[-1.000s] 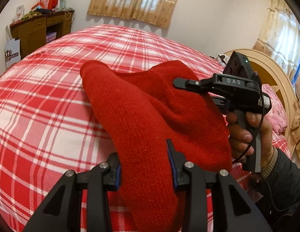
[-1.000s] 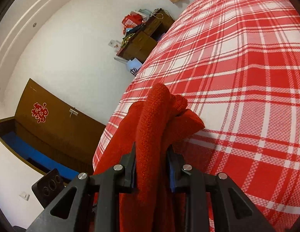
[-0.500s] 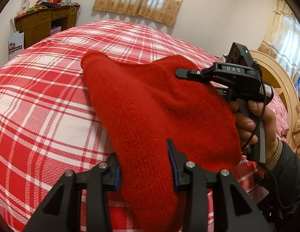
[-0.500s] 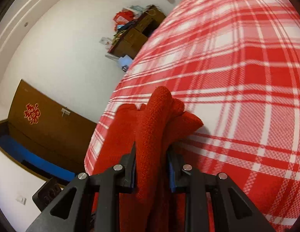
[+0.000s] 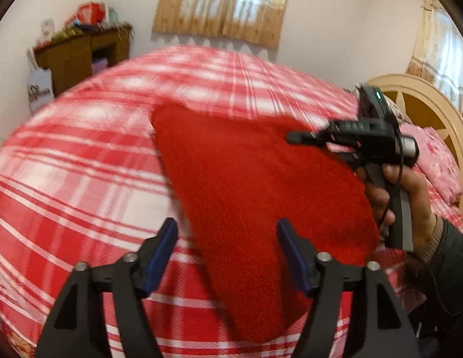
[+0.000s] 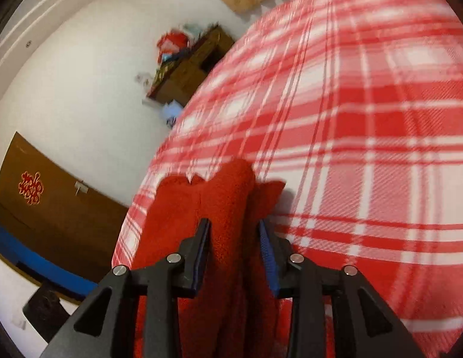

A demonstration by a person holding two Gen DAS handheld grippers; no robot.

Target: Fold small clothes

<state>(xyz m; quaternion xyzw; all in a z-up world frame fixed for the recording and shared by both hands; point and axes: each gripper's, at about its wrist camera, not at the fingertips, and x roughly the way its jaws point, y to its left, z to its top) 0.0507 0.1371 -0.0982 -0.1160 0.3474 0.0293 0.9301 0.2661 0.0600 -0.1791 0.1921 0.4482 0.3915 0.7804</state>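
Note:
A red knitted garment (image 5: pixel 255 185) lies folded on the red and white plaid bed (image 5: pixel 82 161). My left gripper (image 5: pixel 228 253) is open, its blue pads wide apart around the garment's near end without gripping it. My right gripper (image 6: pixel 234 244) is shut on the garment's (image 6: pixel 222 191) bunched edge, low over the bed (image 6: pixel 365 119). It also shows in the left wrist view (image 5: pixel 294 137), held by a hand at the garment's right side.
A wooden desk (image 5: pixel 82 56) with clutter stands at the far left wall. A wooden headboard (image 5: pixel 422 110) and a pink pillow (image 5: pixel 440 164) are at the right. A brown cabinet (image 6: pixel 52 208) stands beside the bed.
My left gripper has opened and let go of the garment. The garment has come down onto the bed. My right gripper still holds its edge.

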